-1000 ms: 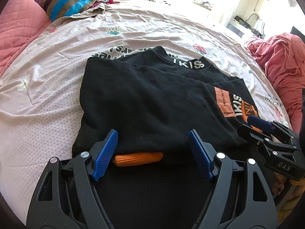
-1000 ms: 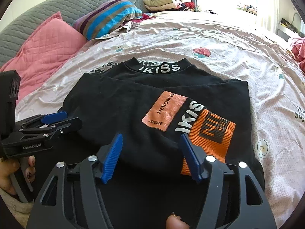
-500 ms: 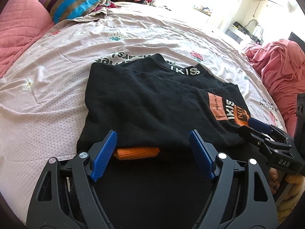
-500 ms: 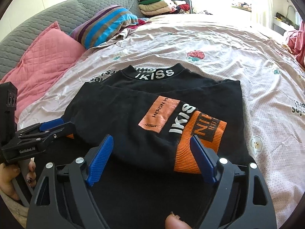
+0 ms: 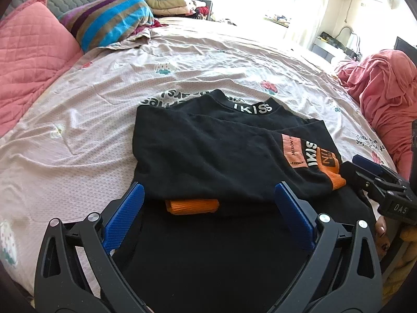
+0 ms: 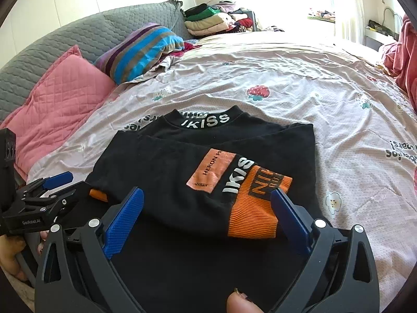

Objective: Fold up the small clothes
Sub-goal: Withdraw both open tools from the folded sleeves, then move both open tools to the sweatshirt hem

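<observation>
A black sweatshirt [image 5: 208, 151] with an IKISS collar and orange cuffs lies on the bed, both sleeves folded across its body. It also shows in the right wrist view [image 6: 166, 172]. My left gripper [image 5: 208, 195] is open and empty, just above the near part of the shirt, with one orange cuff [image 5: 192, 206] between its fingers. My right gripper [image 6: 206, 203] is open and empty, over the other orange cuff [image 6: 255, 208]. Each gripper shows from the side in the other's view, the right [image 5: 375, 180] and the left [image 6: 49, 193].
The pink flower-print sheet [image 5: 78, 120] covers the bed. A pink quilted pillow [image 5: 28, 49] and a striped pillow [image 5: 109, 20] lie at the far left. Folded clothes [image 6: 213, 20] are stacked at the back. A red blanket [image 5: 385, 99] is heaped on the right.
Both grippers have drawn back and risen from the shirt, so more of the bed shows. The right gripper's jaws have opened wider. The shirt has not moved.
</observation>
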